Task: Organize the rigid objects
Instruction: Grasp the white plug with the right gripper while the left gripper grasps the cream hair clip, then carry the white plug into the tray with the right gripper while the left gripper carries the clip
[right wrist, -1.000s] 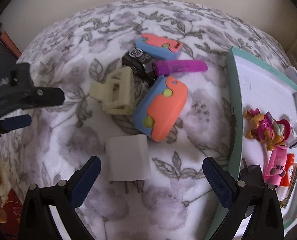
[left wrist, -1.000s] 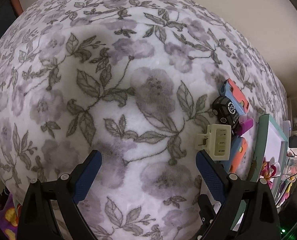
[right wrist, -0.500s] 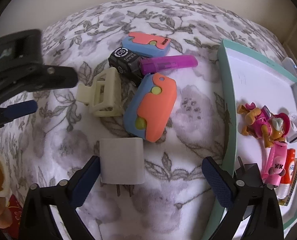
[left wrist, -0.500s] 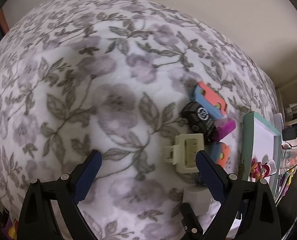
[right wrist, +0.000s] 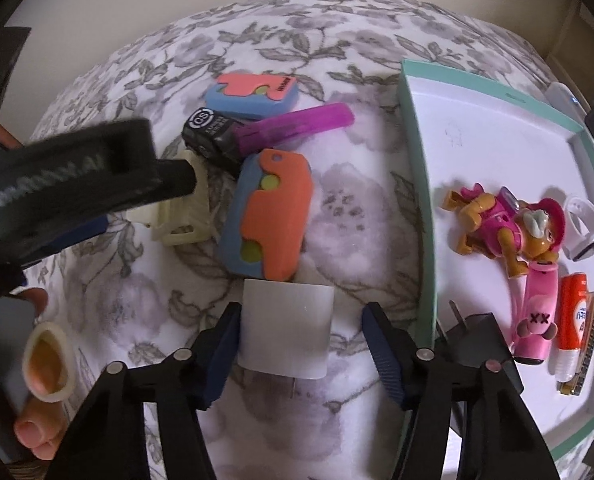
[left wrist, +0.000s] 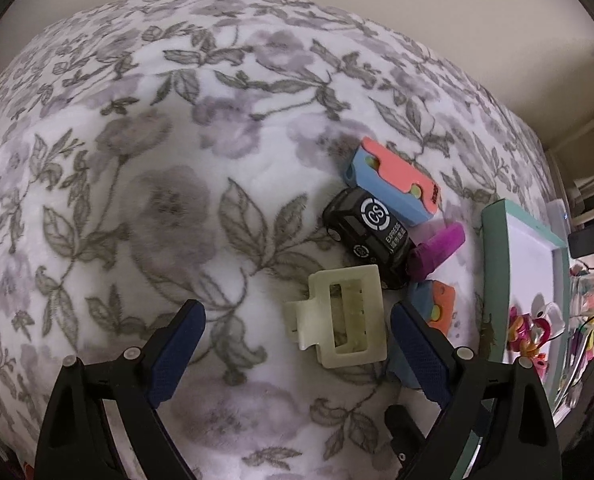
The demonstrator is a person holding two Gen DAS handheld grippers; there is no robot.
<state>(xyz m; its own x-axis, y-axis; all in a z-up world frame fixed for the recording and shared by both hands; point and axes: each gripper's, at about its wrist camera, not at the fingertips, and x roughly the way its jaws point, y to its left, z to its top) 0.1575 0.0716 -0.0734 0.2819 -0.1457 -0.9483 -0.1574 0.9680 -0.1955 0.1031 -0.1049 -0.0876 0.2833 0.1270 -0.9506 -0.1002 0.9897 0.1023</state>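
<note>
Right wrist view: we judge the small white plastic plug cube [right wrist: 286,331] light, stiff, slick-faced; our right tongs [right wrist: 300,344], closing around its flat sides, have no grip yet, while the left tongs [left wrist: 297,352] gape, narrowing over the cream claw clip [left wrist: 339,316].

Home bedroom, bed under floral fleece blanket [left wrist: 145,208], plain wall behind, toys in teal tray [right wrist: 417,184]

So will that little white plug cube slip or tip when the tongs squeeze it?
The white charger looks smooth and glossy, so it might slip a little. Its flat sides should suit the closing right tongs, and lying flat on the soft blanket, it probably won't roll.
</note>
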